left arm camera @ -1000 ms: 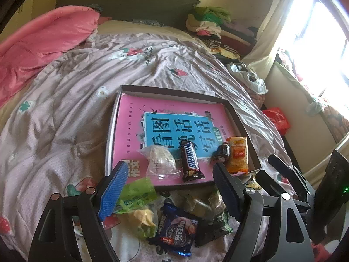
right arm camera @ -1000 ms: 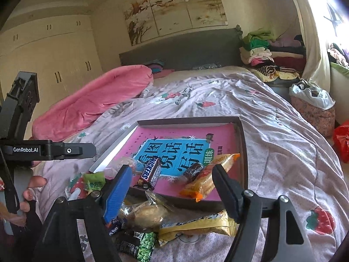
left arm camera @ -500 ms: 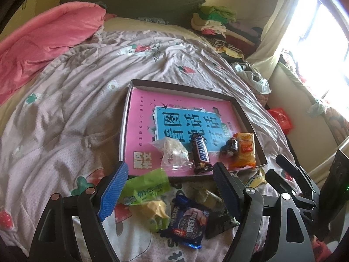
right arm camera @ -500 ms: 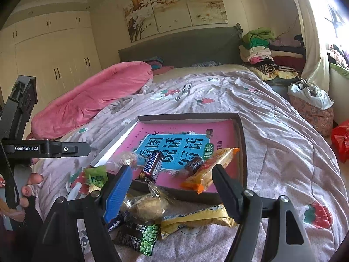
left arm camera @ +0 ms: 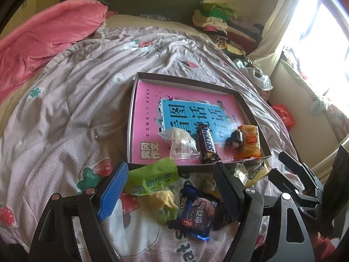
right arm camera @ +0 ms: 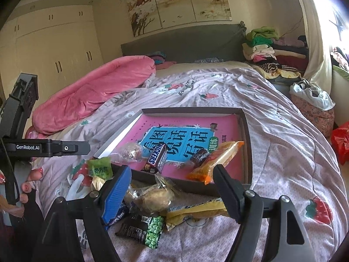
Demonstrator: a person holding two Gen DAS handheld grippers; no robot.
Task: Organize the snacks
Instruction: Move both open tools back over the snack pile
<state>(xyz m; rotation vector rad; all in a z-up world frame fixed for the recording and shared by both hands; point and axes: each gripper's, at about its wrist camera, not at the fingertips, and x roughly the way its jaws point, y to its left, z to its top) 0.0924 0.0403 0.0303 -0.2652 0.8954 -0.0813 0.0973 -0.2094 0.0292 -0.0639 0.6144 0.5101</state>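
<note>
A shallow dark box (left arm camera: 185, 80) with a pink book as its floor lies on the bed. It holds a clear-bagged pastry (left arm camera: 181, 144), a Snickers bar (left arm camera: 207, 144), a small dark candy (left arm camera: 235, 138) and an orange packet (left arm camera: 248, 142). In front of the box, loose snacks lie on the quilt. My left gripper (left arm camera: 170, 166) is open above a green packet (left arm camera: 152, 179) and a blue cookie packet (left arm camera: 196, 214). My right gripper (right arm camera: 172, 169) hovers with its jaws opening. A clear-wrapped bun (right arm camera: 150, 198) lies between them, untouched, beside a green pea packet (right arm camera: 144, 229) and a long yellow packet (right arm camera: 196, 209).
A rolled pink blanket (right arm camera: 91, 93) lies at the far left of the bed. Folded clothes (right arm camera: 261, 43) are piled by the headboard. A white plastic bag (right arm camera: 312, 93) and a red bag (right arm camera: 340, 144) sit off the bed's right side. A person's fingers (right arm camera: 32, 174) hold the left gripper's handle.
The left wrist view has drifted a little, so the box sits further right in it. The snacks lie where they were and neither gripper has taken hold of anything.
</note>
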